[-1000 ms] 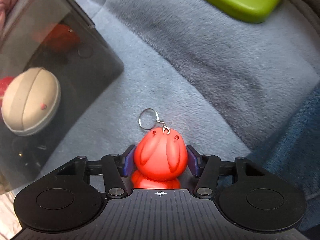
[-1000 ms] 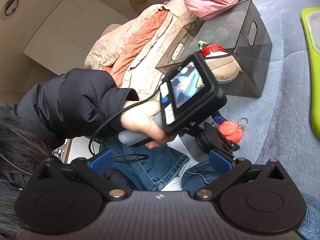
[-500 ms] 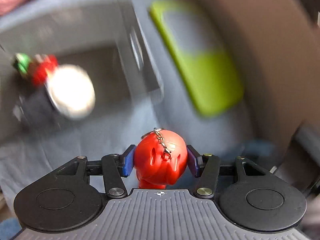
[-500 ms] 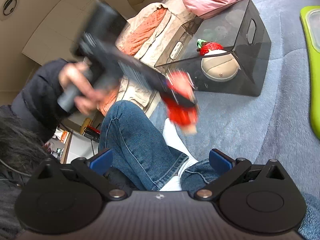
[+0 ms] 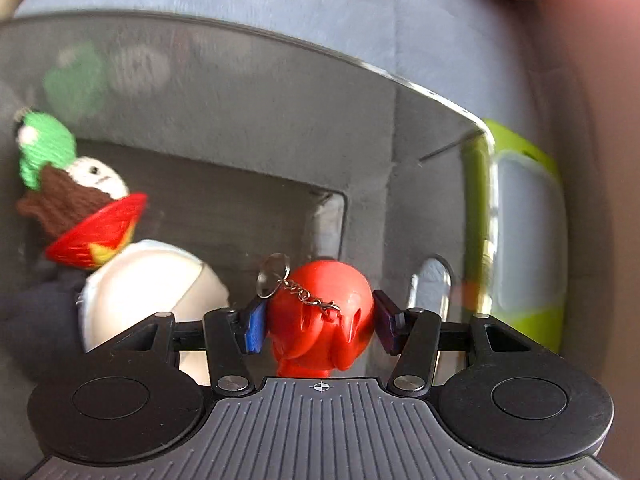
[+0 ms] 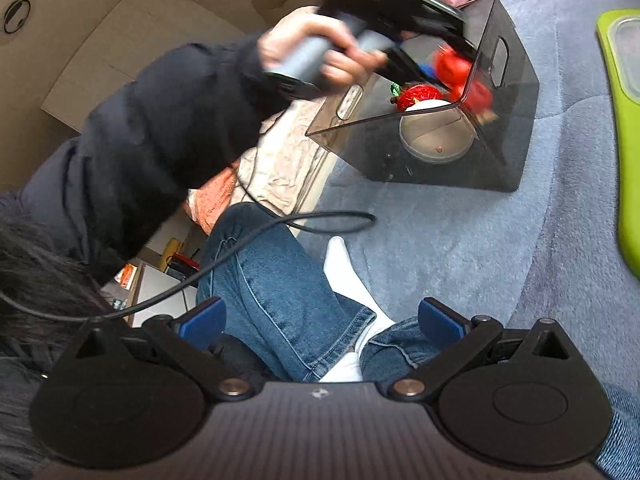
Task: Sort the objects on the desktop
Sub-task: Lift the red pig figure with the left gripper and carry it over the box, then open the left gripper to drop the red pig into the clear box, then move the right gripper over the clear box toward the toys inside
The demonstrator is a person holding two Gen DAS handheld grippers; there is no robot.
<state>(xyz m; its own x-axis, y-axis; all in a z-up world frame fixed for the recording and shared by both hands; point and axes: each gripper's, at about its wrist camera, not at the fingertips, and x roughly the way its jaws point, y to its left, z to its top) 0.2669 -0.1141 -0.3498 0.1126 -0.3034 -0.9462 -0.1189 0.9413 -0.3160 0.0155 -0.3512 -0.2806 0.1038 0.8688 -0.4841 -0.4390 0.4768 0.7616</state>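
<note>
My left gripper [image 5: 318, 322] is shut on a red keychain figure [image 5: 320, 316] with a metal ring and chain, held over the open top of the smoky transparent box [image 5: 360, 120]. Inside the box lie a cream round case [image 5: 148, 292] and a knitted strawberry doll [image 5: 80, 208]. In the right wrist view the left gripper [image 6: 432, 60] holds the red figure [image 6: 454, 64] over the box [image 6: 500, 152], a little blurred. My right gripper [image 6: 320, 320] is open and empty, low over the person's jeans.
A lime green tray [image 6: 624, 128] lies to the right of the box on the grey-blue blanket [image 6: 440, 232]. The person's legs [image 6: 280, 280], a cable [image 6: 240, 256], clothes [image 6: 280, 160] and a cardboard box [image 6: 120, 20] lie to the left.
My left gripper has lifted the red keychain figure off the blanket and carried it up over the box opening. The right gripper has not moved.
</note>
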